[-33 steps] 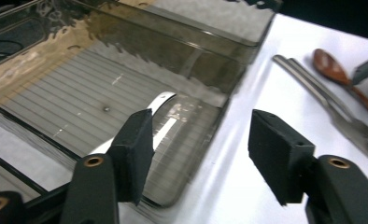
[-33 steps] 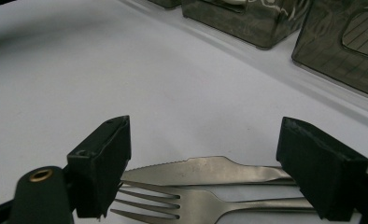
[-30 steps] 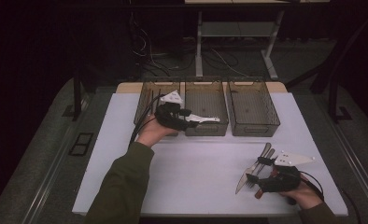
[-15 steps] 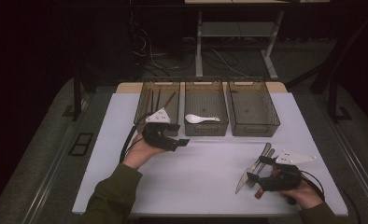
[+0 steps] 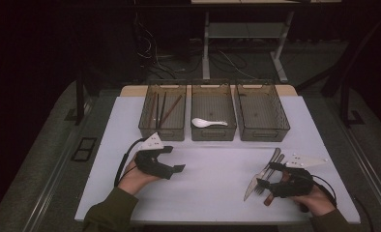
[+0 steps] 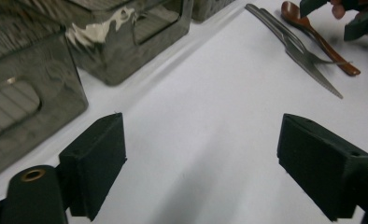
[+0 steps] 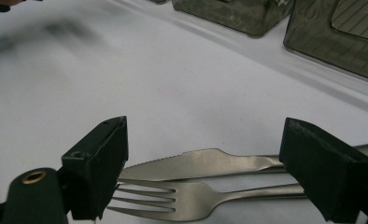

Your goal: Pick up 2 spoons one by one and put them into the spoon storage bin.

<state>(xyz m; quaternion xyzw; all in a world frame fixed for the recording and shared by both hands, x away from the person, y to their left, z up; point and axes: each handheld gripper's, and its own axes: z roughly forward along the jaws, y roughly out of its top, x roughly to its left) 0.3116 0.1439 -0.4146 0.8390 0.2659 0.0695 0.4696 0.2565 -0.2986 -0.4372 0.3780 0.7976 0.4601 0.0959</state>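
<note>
Fork (image 7: pixel 173 201) and knife (image 7: pixel 210 163), between open right tongs (image 7: pixel 203 170)

Dark room; white table (image 5: pixel 212 193); grey floor; desk frame (image 5: pixel 241 43), tangled cables (image 5: pixel 159 60) behind.

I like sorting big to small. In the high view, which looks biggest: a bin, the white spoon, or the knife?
1. Middle bin, clearly largest.
2. Knife.
3. White spoon, smallest, though it lies farther from the camera, so this is less sure.

three bins (image 5: pixel 212 111) in a row at the back of the surface (image 5: pixel 208 179), chopsticks (image 5: pixel 162 108) in the left one, spoon (image 5: pixel 208 123) in the middle, knife (image 5: pixel 261 175) and fork (image 5: pixel 268 171) side by side front right
</note>
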